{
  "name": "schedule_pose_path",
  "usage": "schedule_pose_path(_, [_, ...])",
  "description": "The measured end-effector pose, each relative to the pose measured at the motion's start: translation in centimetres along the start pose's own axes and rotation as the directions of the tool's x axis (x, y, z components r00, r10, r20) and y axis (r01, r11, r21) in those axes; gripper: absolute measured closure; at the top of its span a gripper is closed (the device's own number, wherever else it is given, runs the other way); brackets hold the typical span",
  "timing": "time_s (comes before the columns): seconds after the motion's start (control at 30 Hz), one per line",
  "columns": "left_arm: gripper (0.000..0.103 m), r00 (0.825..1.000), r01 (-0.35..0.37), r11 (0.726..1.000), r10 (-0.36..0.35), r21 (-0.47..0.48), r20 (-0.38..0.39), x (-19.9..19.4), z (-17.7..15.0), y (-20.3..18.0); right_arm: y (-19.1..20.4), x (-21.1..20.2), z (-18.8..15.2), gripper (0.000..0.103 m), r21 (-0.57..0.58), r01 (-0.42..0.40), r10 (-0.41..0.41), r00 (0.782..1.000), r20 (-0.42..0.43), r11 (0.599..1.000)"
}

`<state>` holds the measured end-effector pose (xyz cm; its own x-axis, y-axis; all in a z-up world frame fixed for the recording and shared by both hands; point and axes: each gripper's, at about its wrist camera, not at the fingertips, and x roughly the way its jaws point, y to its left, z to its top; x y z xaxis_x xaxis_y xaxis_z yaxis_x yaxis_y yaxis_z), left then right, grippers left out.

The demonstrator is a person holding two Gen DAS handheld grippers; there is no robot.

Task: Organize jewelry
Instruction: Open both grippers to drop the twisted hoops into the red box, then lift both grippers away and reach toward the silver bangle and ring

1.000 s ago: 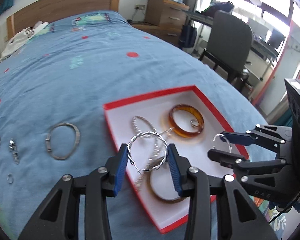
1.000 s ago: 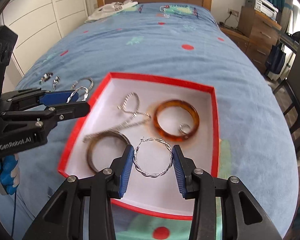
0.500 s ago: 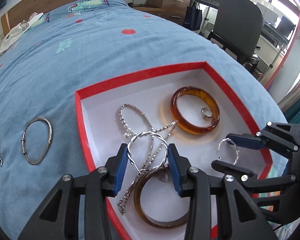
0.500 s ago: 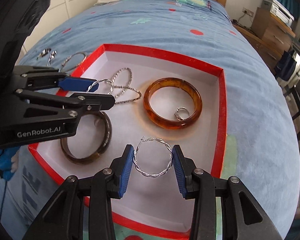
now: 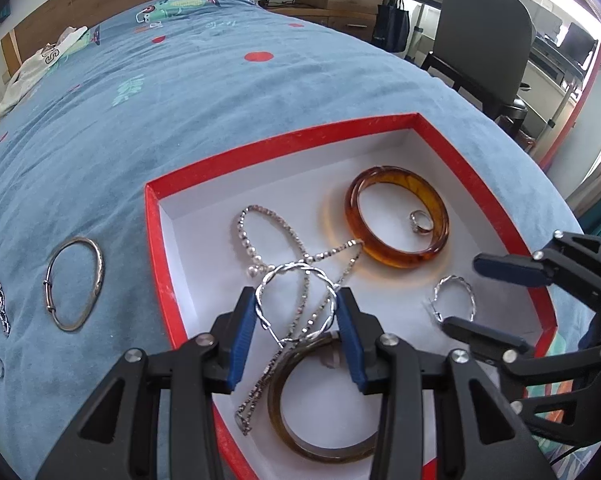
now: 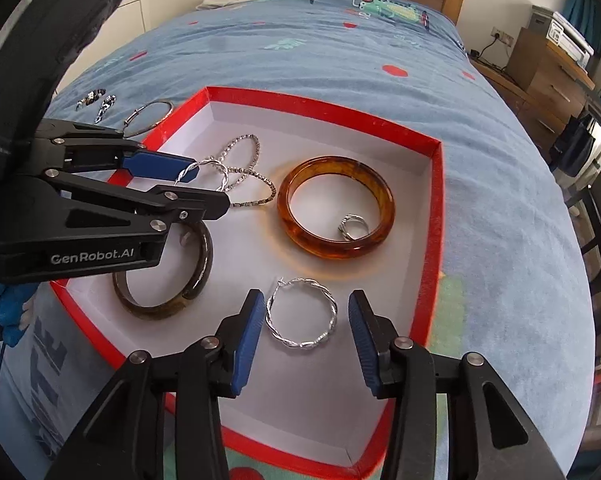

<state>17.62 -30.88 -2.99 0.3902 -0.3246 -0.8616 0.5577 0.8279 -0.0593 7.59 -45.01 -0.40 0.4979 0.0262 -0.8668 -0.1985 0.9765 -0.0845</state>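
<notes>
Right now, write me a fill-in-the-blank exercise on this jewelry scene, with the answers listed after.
1. The left gripper is shut on a twisted silver ____.
2. The small ring lies inside the ____ bangle.
3. The box has a ____ rim.
4. The right gripper's jaws are ____, with the second hoop lying between them.

Answers: hoop; amber; red; opening

One twisted silver hoop earring (image 6: 301, 314) lies flat in the red-rimmed box (image 6: 436, 216); its twin (image 5: 296, 306) hangs pinched above the box.

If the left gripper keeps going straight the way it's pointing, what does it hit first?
Probably the dark bangle lying in the red box, directly beyond the twisted hoop clamped in the left gripper; depth is hard to judge.
</notes>
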Motion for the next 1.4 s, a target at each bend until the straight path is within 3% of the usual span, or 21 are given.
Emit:
schedule_pose_path(0.27, [0.064,1.0,0.018,1.0,-0.018,-0.002,0.005,-2.2,0.2,-0.2,-1.2,-3.0,-0.2,0.054,0.04,0.011,-0.012,0.999,0.034,0.999])
schedule_pose_path(0.53, [0.06,0.995,0.034,0.999,-0.032,-0.023,0.099,-8.5,-0.4,-0.4,-1.1,-7.6,-0.4,0.054,0.066,0.052,-0.057,0.994,0.091,0.996])
schedule_pose_path(0.8, [0.058,0.981,-0.034,0.998,0.044,-0.059,0.187,-16.1,-3.1,3.1,1.8,-13.2,0.7,0.047,0.062,0.035,-0.047,0.979,0.198,0.997])
schedule_pose_path(1.0, [0.058,0.958,-0.11,0.986,0.139,-0.126,0.252,-22.5,-6.1,8.0,4.6,-16.4,1.7,0.044,0.06,0.025,-0.04,0.963,0.267,0.998])
schedule_pose_path(1.4, [0.058,0.88,-0.249,0.933,0.329,-0.259,0.341,-34.3,-12.4,16.3,10.3,-23.3,3.8,0.042,0.011,-0.01,0.005,0.913,0.408,1.0])
